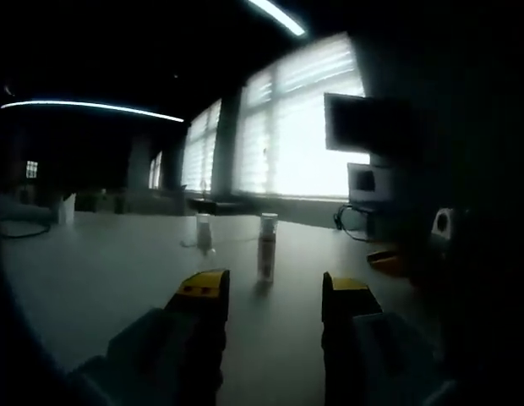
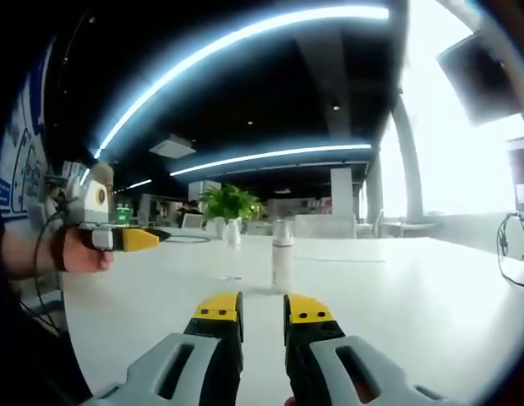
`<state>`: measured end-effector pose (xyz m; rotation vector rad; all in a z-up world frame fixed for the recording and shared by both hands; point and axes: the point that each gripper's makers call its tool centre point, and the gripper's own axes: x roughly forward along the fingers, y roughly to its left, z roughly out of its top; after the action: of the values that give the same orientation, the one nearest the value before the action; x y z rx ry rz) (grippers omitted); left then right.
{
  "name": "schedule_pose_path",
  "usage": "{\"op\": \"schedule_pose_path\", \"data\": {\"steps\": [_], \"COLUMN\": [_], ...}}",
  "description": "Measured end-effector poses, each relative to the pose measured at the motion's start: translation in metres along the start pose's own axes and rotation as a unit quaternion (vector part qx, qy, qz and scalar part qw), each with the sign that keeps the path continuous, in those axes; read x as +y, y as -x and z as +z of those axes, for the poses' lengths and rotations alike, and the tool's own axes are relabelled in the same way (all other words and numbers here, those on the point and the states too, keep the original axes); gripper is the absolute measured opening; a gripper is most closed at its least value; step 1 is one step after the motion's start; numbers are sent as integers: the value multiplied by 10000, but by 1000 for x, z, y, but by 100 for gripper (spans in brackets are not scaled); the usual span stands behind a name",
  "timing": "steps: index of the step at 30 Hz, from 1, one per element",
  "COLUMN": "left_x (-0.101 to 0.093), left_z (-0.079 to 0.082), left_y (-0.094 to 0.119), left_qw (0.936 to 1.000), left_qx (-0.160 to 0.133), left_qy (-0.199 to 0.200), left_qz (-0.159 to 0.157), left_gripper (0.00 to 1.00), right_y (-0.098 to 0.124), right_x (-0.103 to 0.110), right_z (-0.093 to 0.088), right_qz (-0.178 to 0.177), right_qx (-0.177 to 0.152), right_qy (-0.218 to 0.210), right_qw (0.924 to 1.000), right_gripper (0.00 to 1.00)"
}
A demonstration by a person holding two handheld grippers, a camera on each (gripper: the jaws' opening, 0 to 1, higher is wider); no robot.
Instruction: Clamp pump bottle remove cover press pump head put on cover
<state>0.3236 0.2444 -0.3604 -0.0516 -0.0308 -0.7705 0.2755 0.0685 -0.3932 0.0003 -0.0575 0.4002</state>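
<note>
**Bottle upright, both grippers short of it**

The pump bottle (image 1: 267,246) stands capped on the white bench (image 1: 101,279), ahead of both grippers and touched by neither. Tall and slim, it would likely tip if one jaw arrives first. The left gripper (image 1: 275,292) is spread wide and empty; the right gripper (image 2: 263,308) has only a narrow gap, empty, probably too tight for the cap (image 2: 282,228).
</note>
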Motion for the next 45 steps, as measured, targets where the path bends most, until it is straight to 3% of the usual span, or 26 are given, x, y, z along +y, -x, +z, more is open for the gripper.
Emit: {"op": "schedule_pose_path", "data": {"steps": [5, 9, 13, 16, 20, 25, 27, 37, 45], "left_x": [2, -3, -4, -1, -7, -5, 2, 1, 5], "left_z": [3, -4, -6, -8, -14, -15, -14, -24, -44], "left_y": [-23, -36, -53, -68, -83, -96, -101, -121, -127], "left_qw": [9999, 9997, 9997, 9986, 9991, 9986, 9966, 9982, 9972], "left_qx": [-64, 44, 77, 65, 119, 106, 102, 180, 349], "left_qy": [-80, -188, -12, -350, -163, -74, -545, -195, -305], "left_qz": [121, 127, 233, 397, 369, 508, 609, 530, 583], "left_gripper": [34, 33, 33, 33, 33, 33, 32, 32, 32], "right_y": [0, -1, -1, 0, 0, 0, 0, 0, 0], "right_x": [-2, -3, -3, -4, -5, -4, -4, -5, -4], "right_z": [1, 0, 0, 0, 1, 0, 0, 1, 1], "right_qz": [-30, -30, -50, -66, -87, -81, -73, -69, -59], "right_qx": [-14, 1, 5, -1, -14, -5, -6, -16, -30], "right_qy": [-23, -38, -17, -21, -48, -57, -52, -81, -78], "right_qw": [10000, 10000, 10000, 10000, 9999, 10000, 10000, 9999, 9999], "right_gripper": [13, 13, 13, 13, 13, 13, 13, 13, 13]}}
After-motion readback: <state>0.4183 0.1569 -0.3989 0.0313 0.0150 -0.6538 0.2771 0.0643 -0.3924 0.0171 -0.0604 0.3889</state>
